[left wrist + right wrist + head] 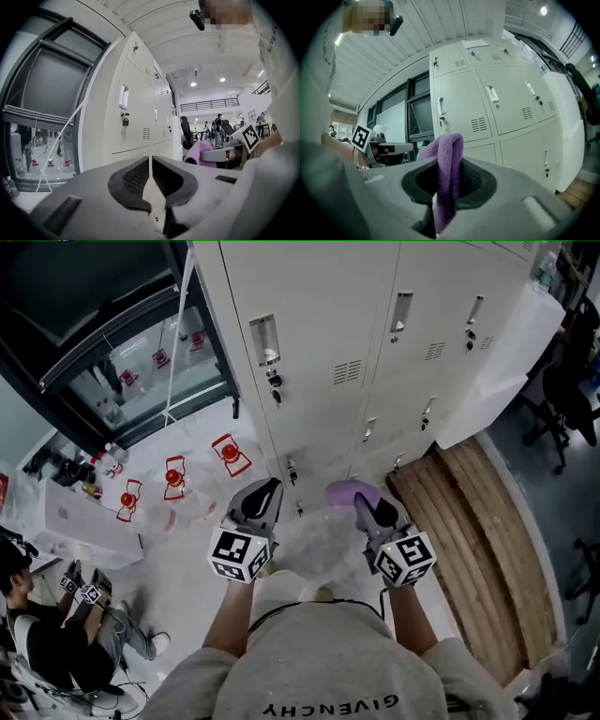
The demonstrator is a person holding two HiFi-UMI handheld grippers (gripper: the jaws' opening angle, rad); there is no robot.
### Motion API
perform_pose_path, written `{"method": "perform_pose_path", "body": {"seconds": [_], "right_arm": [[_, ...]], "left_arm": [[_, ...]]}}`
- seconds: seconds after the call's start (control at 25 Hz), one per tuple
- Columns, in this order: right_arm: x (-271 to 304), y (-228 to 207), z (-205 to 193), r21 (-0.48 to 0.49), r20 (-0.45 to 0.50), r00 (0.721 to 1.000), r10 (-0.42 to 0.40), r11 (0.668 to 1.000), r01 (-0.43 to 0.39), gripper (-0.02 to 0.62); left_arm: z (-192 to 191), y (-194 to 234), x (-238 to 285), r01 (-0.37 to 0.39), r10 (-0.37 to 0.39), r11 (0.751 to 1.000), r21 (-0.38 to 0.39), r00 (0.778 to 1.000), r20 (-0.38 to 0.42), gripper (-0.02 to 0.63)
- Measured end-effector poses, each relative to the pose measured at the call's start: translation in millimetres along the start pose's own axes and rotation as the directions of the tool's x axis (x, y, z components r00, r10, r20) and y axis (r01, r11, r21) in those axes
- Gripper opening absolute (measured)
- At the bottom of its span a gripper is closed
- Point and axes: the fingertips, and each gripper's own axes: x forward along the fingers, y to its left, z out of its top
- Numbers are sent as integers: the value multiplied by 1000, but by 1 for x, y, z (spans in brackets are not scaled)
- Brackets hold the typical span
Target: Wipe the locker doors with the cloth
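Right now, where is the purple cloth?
The purple cloth is clamped in the right gripper, on the head view's right, before the white lockers, beside the left gripper.
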Motion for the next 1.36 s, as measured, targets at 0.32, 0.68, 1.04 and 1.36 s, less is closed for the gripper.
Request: {"method": "perform_pose_path", "body": {"seconds": [0.32,0.68,1.04,1.36], "right_arm": [[-3,-5,11,5,17,1000,-6,1000,6,52],[2,-13,6,14,5,1000,-15,1000,15,52],[-2,-23,-3,40,-12,999,-36,999,37,52],[7,-22,-9,43,-25,1000,-13,999,14,52]], "left_arm": [[0,-1,-4,-23,23,999,-22,1000,8,18],[1,-1,1,-19,19,1000,-15,1000,1,18],[-5,-5,7,-2,2,1000,-21,1000,-15,18],[-8,3,6,-28,27,999,-23,999,-19,18]]}}
